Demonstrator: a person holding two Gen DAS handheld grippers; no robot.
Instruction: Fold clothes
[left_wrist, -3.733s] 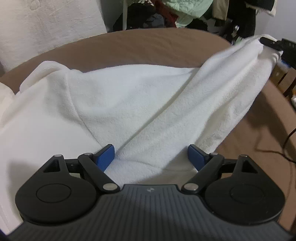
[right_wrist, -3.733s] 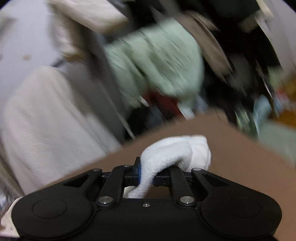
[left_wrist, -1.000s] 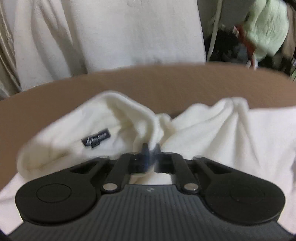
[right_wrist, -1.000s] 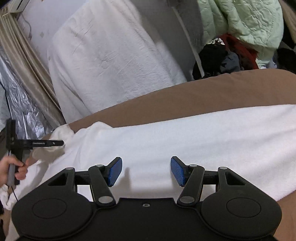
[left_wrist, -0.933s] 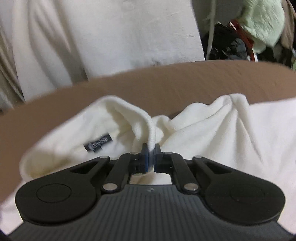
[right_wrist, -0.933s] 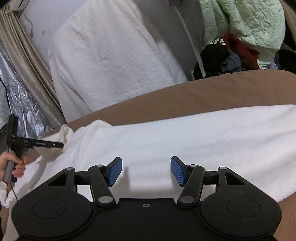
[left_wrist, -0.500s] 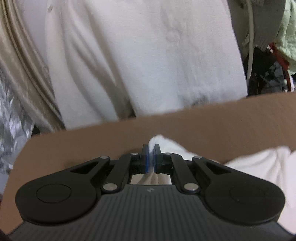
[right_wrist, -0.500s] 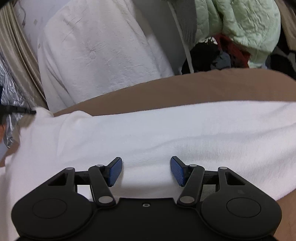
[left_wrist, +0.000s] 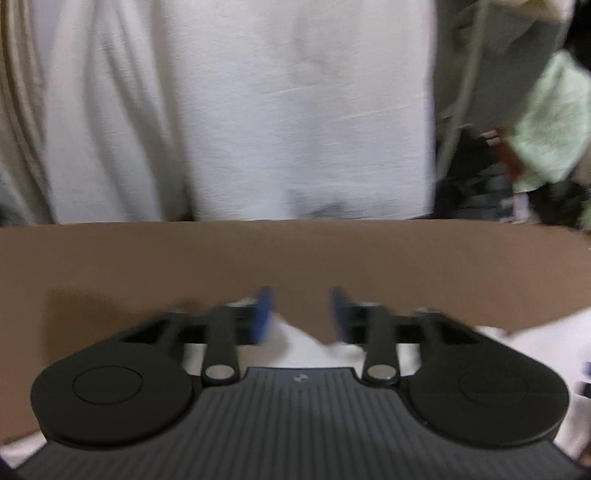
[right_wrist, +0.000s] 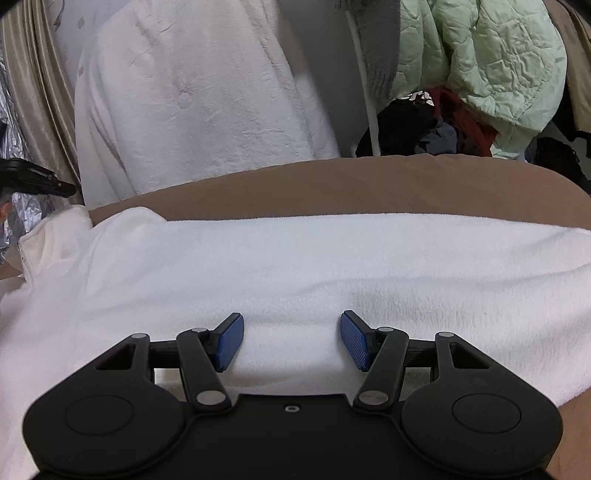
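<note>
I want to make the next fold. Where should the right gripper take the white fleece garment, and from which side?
Likely the near hem of the white fleece garment, just ahead of the open right gripper. It lies flat in a long band, so come low from the near side, one finger slipping under the edge.

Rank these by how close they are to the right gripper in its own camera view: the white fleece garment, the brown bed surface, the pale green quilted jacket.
1. White fleece garment, directly under the right gripper.
2. Brown bed surface, just beyond the garment.
3. Pale green quilted jacket, hanging behind, upper right.
</note>
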